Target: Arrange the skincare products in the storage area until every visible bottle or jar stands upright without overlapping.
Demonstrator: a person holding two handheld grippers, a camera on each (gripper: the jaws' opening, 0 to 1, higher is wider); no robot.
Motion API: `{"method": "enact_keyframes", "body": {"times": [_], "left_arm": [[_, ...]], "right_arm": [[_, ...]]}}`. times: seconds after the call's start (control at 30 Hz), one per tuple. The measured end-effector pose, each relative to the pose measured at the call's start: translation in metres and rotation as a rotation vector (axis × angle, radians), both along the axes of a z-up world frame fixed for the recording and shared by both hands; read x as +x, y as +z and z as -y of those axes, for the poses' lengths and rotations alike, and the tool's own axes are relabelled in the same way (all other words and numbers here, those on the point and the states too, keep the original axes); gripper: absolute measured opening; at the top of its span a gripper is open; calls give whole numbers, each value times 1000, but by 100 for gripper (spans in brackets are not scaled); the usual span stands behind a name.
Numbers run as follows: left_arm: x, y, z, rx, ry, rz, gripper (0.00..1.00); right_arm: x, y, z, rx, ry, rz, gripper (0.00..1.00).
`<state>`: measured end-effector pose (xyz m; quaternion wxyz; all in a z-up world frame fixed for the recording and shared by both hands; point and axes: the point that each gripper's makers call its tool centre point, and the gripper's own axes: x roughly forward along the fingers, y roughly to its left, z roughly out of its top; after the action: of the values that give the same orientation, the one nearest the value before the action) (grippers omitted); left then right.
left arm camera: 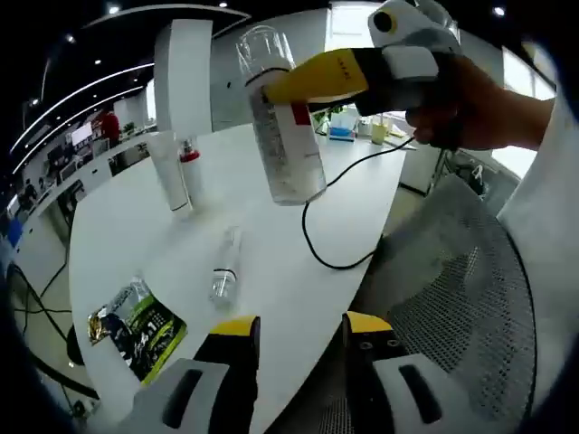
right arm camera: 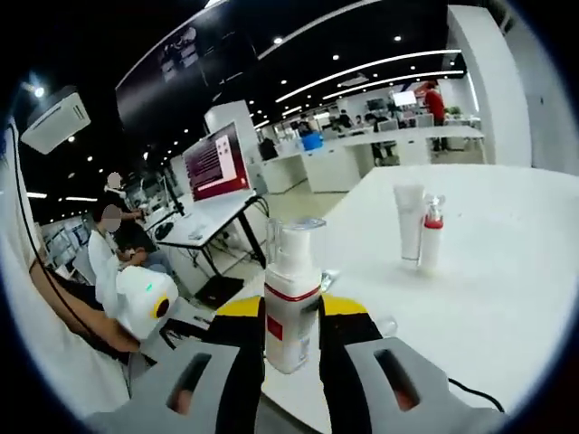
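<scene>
In the right gripper view, a clear pump bottle (right arm camera: 291, 303) with a red band and white label is clamped between the two yellow-tipped jaws of the right gripper (right arm camera: 291, 336), its body seated upright between them and its pump head rising above the tips. Just left of the jaws, the left gripper (right arm camera: 145, 303) is seen as a white rounded housing, with a sleeve beside it. Farther off on the white table (right arm camera: 516, 271), a white tube (right arm camera: 409, 223) is stood on its cap with a small red-collared spray bottle (right arm camera: 431, 237) just beside it, the two close together and possibly touching. Desks, a red screen and seated people are seen beyond. In the left gripper view, the left gripper (left arm camera: 294, 339) is held low over the table edge with its jaws parted and nothing between them. Just ahead of the tips, a small clear bottle (left arm camera: 224, 266) is laid on its side on the table (left arm camera: 118, 244), and a green-and-black packet (left arm camera: 137, 327) is laid flat to the left, apart from it. A black cable (left arm camera: 330, 226) is trailed across the surface. Higher up, the pump bottle (left arm camera: 282, 127) is seen lifted clear of the table, tilted, gripped near its upper part by the right gripper (left arm camera: 312, 80), which is carried by a hand (left arm camera: 470, 104) entering from the right. A mesh chair back (left arm camera: 461, 298) is seen at the right. Behind the bottle, the white tube (left arm camera: 170, 172) and spray bottle (left arm camera: 189, 172) are seen standing together.
</scene>
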<state>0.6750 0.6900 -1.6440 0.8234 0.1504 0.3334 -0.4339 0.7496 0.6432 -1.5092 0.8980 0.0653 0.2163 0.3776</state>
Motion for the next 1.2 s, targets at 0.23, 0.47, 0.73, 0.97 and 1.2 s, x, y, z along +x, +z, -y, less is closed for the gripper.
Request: {"method": "enact_keyframes", "body": {"times": [0.23, 0.47, 0.73, 0.97, 1.2], "left_arm": [[5, -6, -1, 50, 8, 80, 31], [-3, -23, -4, 140, -44, 65, 28], [-2, -31, -11, 186, -29, 56, 28], [0, -36, -14, 197, -4, 52, 27], [-1, -38, -15, 205, 0, 44, 27]], "right_arm": [[24, -6, -2, -29, -13, 32, 19], [52, -20, -7, -53, -40, 41, 19], [88, -34, -9, -90, -54, 53, 19], [124, -57, -11, -156, -59, 81, 19], [147, -73, -8, -186, -66, 101, 19]]}}
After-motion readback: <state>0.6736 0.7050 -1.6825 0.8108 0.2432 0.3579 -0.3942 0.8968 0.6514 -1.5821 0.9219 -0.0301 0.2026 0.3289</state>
